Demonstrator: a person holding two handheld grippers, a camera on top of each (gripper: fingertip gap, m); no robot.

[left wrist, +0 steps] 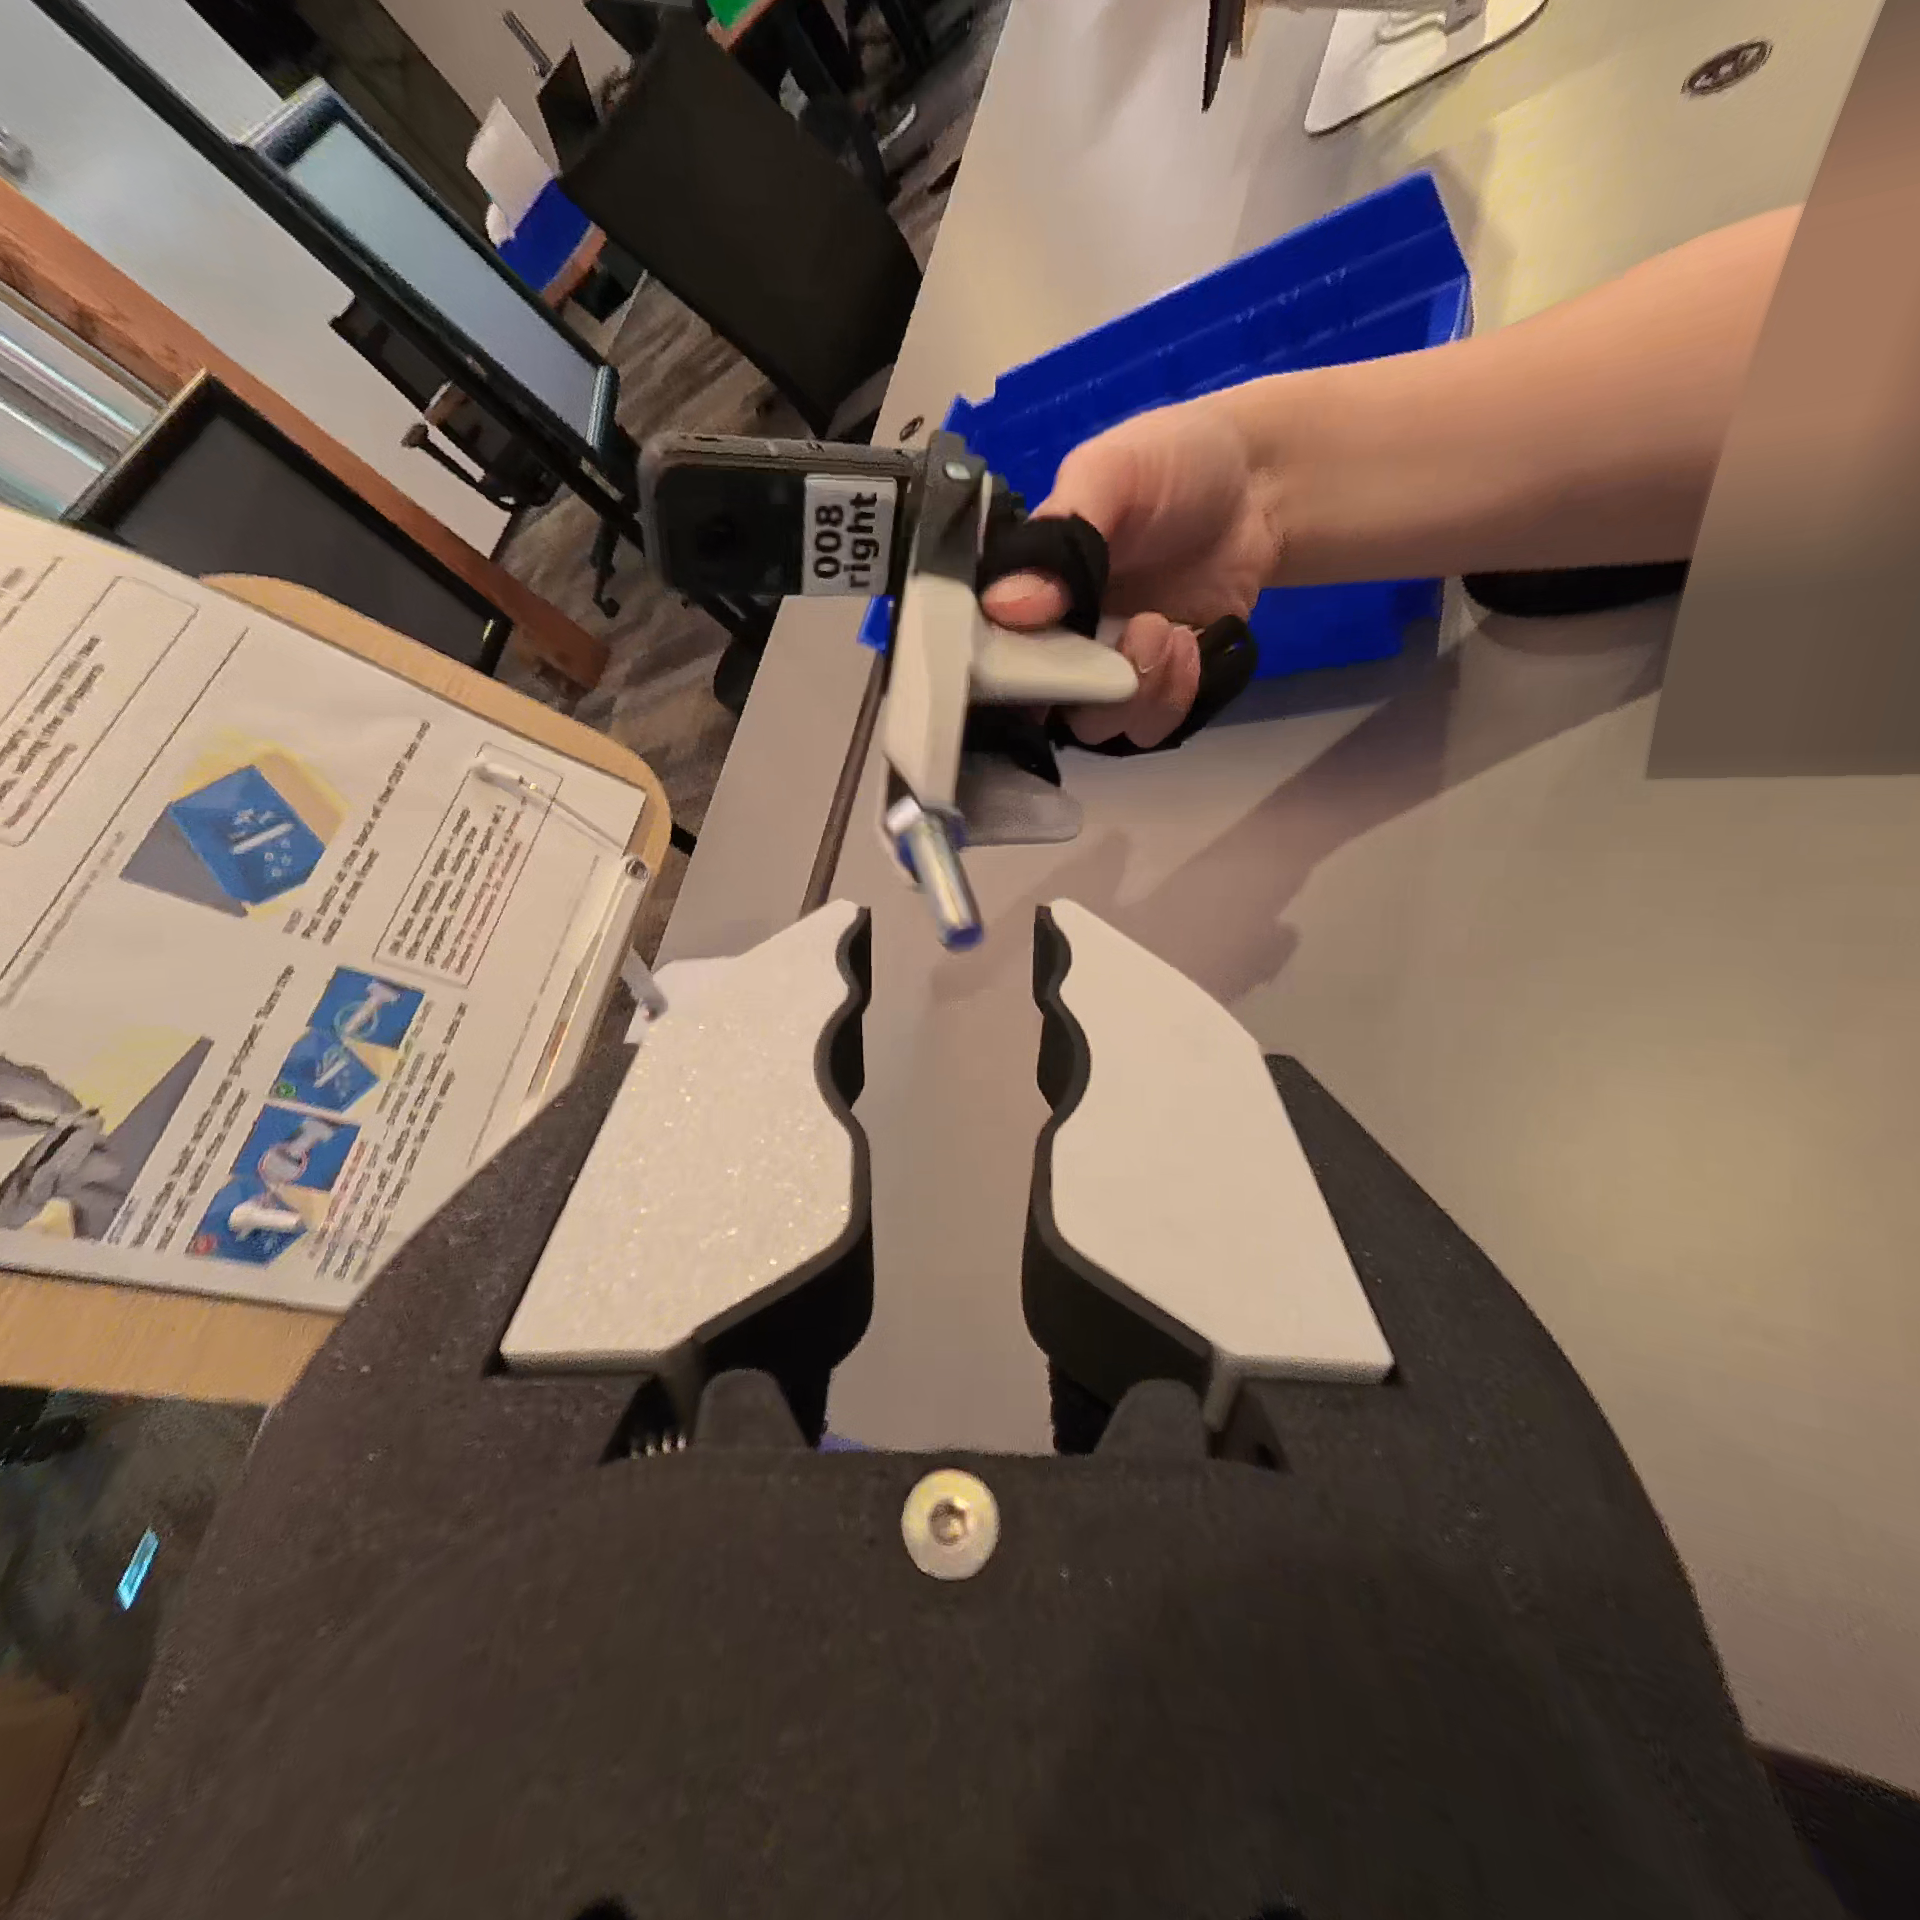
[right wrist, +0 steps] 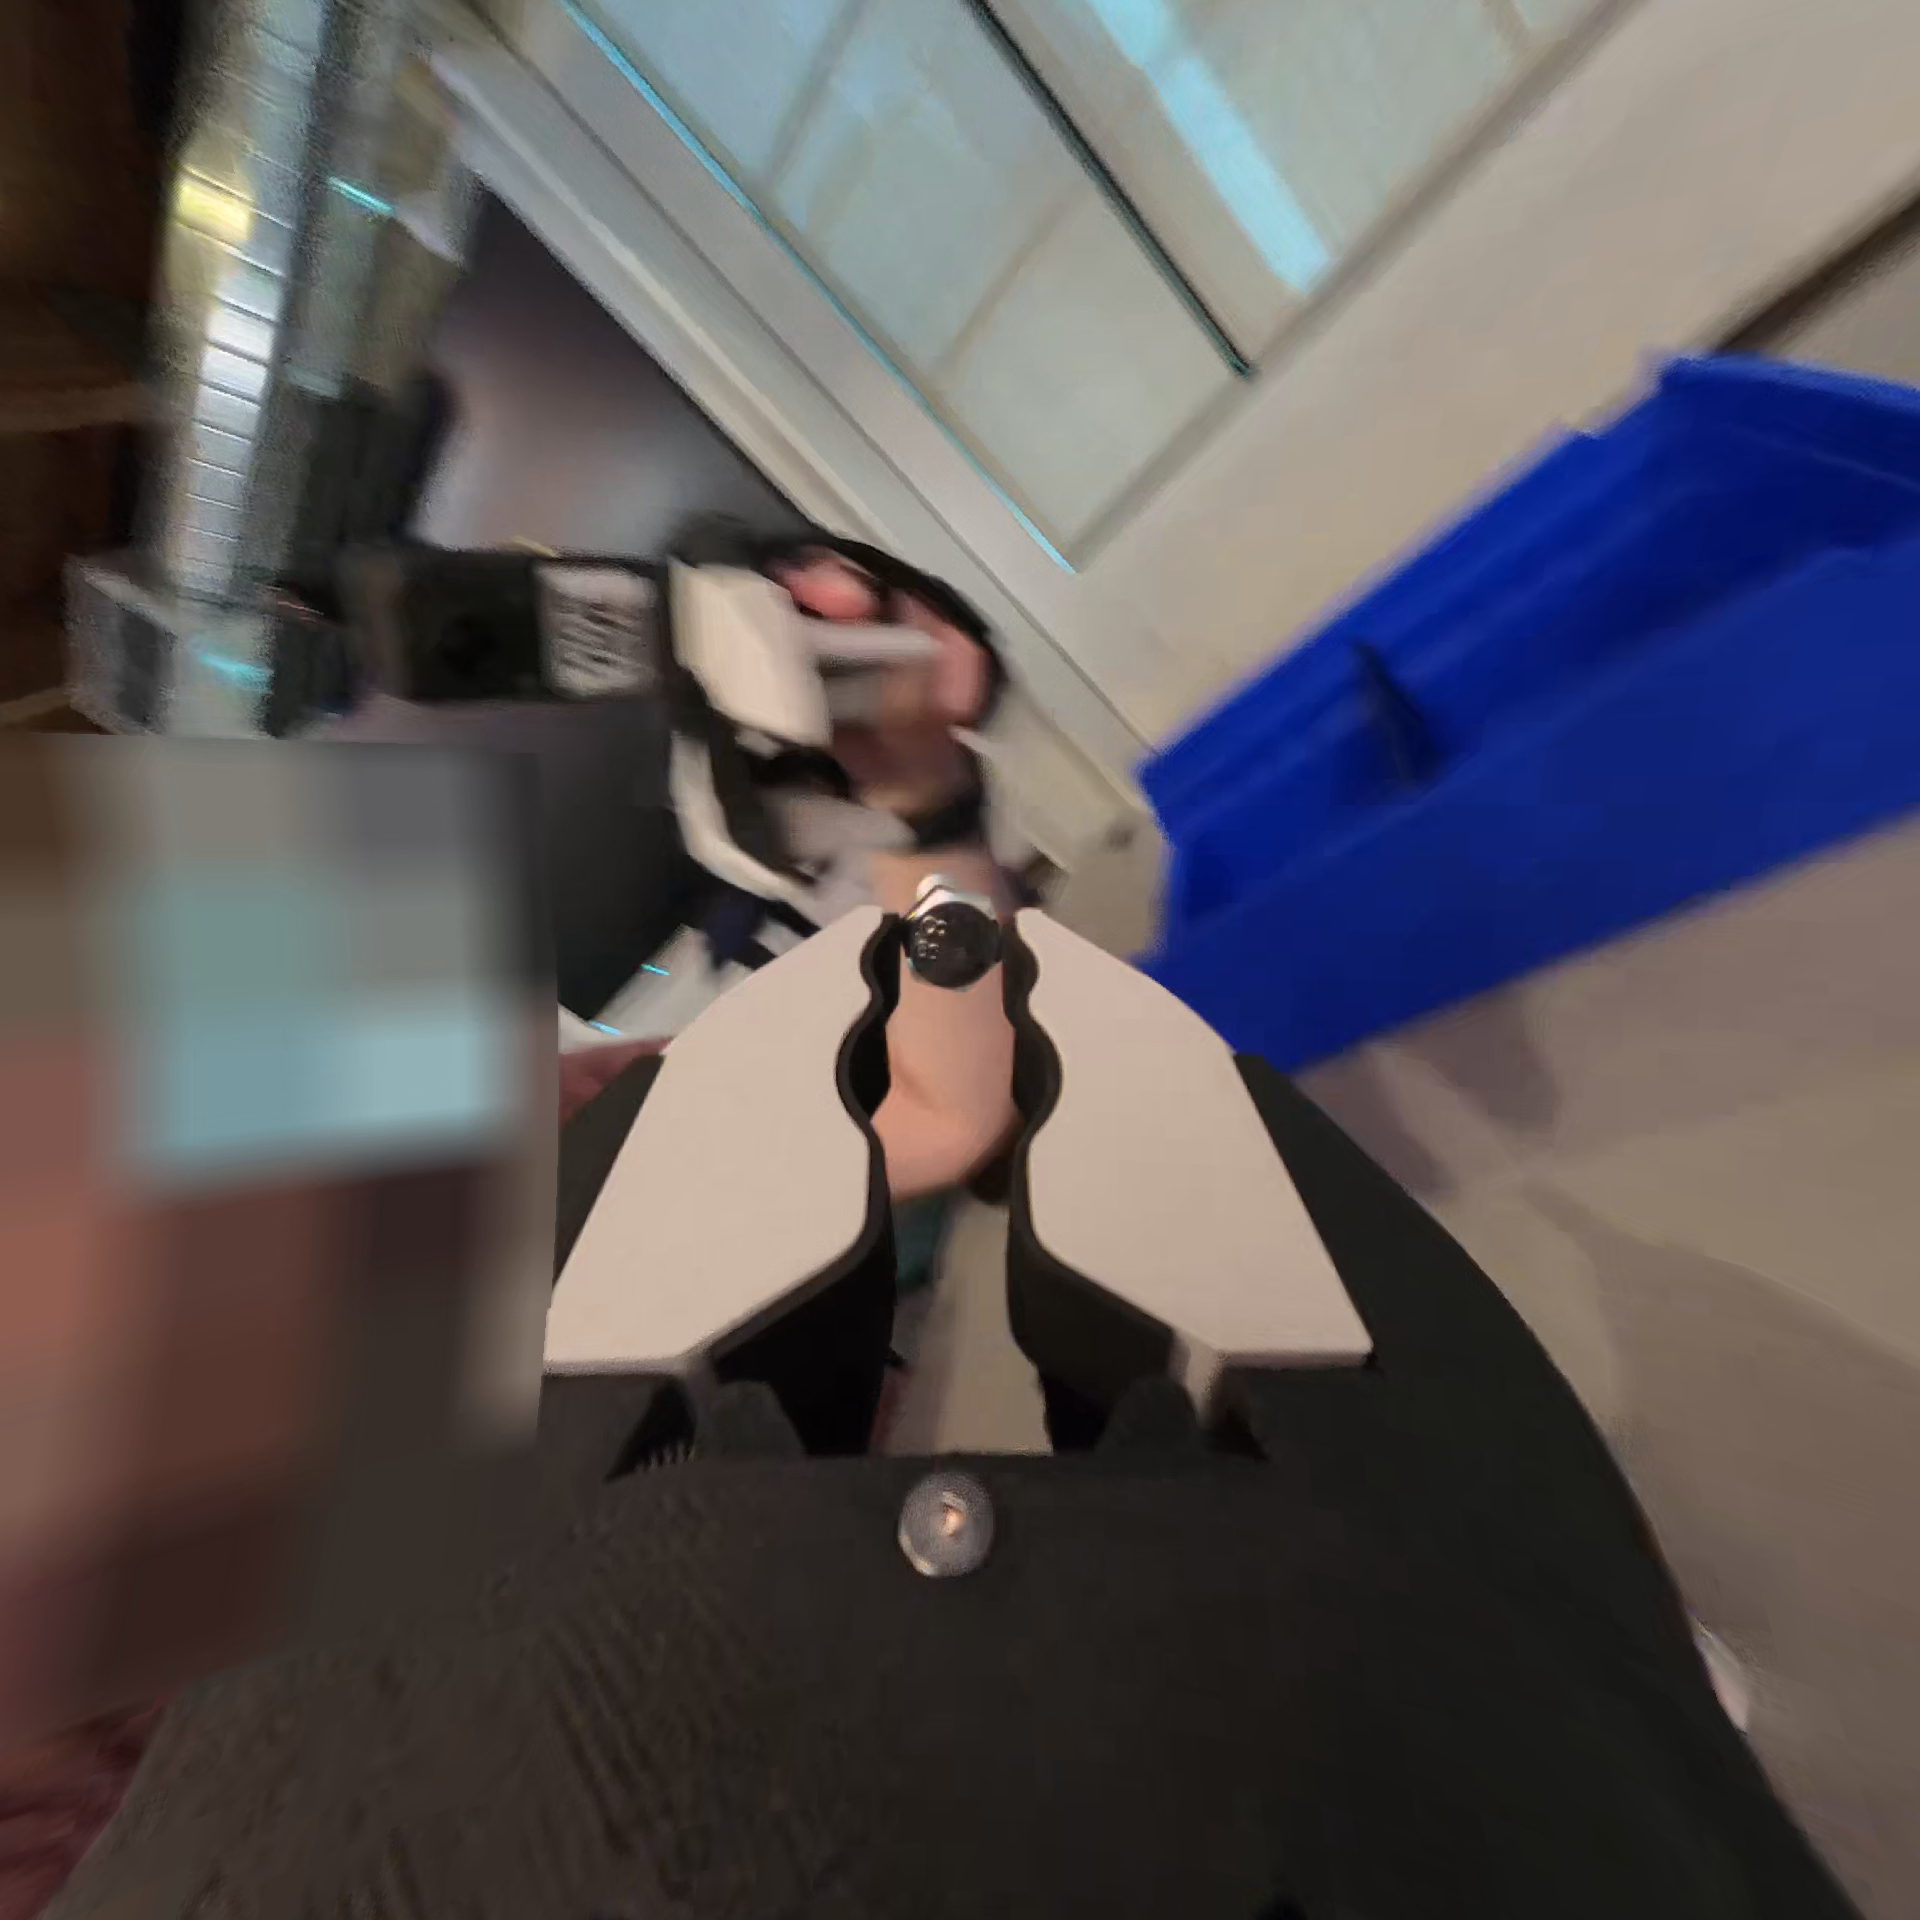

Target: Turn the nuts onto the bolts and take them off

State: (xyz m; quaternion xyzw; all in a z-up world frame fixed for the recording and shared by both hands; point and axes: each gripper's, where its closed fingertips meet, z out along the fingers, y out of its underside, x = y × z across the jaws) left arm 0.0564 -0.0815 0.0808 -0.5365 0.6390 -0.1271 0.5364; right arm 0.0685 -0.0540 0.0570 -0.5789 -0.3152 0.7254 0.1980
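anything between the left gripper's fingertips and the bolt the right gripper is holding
Nothing. In the left wrist view, the open left gripper faces the bolt, held by the right gripper; only bare grey table shows behind.

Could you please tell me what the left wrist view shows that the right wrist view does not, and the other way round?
Only the left wrist view shows the open, empty left gripper close up, the bolt's shank pointing toward it, and the instruction sheet. Only the right wrist view shows the bolt's hex head clamped at the right gripper tips, and the window behind. Both show the bolt, the right gripper and the blue bin.
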